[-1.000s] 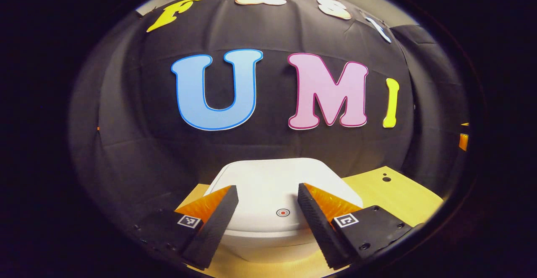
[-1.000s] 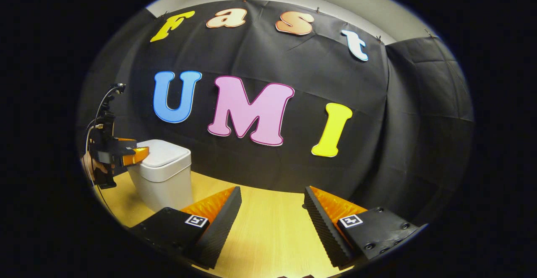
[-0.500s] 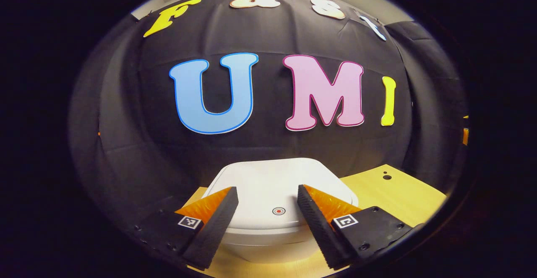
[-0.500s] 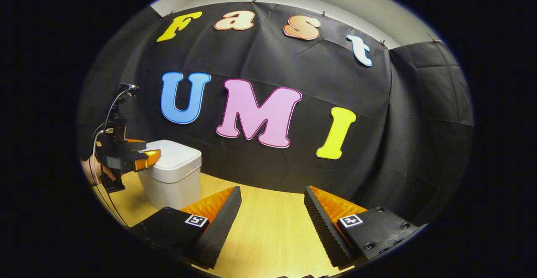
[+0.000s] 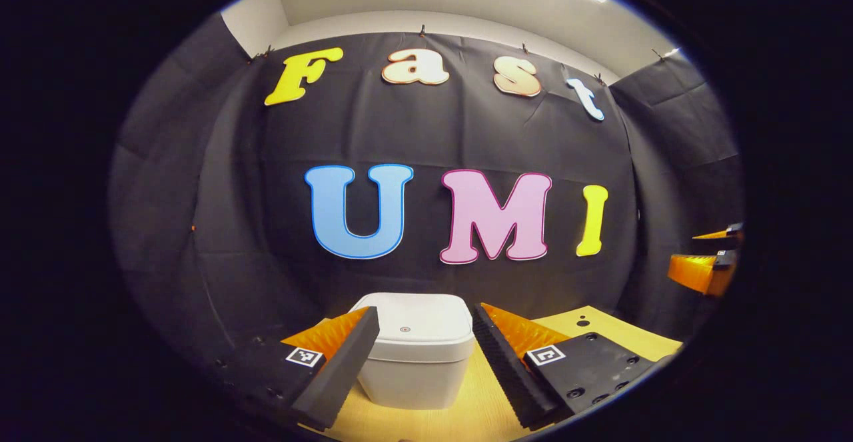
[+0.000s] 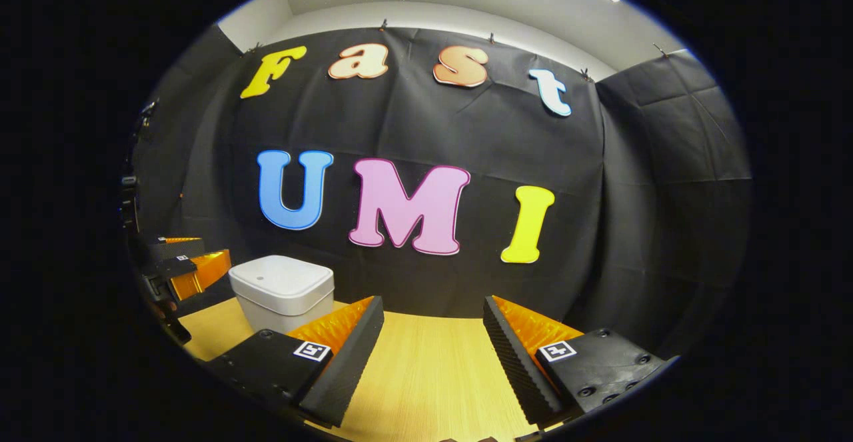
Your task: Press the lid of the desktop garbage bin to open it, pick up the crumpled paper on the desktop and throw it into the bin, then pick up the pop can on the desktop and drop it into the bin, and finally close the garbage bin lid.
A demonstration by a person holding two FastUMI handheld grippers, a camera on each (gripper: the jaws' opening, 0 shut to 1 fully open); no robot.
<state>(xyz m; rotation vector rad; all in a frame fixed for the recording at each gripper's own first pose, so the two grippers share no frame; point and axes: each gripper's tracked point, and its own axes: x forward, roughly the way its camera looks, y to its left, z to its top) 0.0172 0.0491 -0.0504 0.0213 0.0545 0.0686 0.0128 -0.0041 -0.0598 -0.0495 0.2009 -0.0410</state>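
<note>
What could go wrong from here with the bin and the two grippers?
1. The bin's lid looks closed, and no paper or can is in sight; if they are not inside yet, the sequence may have gone wrong.
2. The left gripper is open, lined up with the bin and apart from it; moving forward could shove the bin along the desktop.

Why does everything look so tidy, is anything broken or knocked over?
Nothing stands out. The white bin stands upright on the wooden table with its lid shut flat. The left tool and the right tool are both open, holding nothing. No spills or damage show.
</note>
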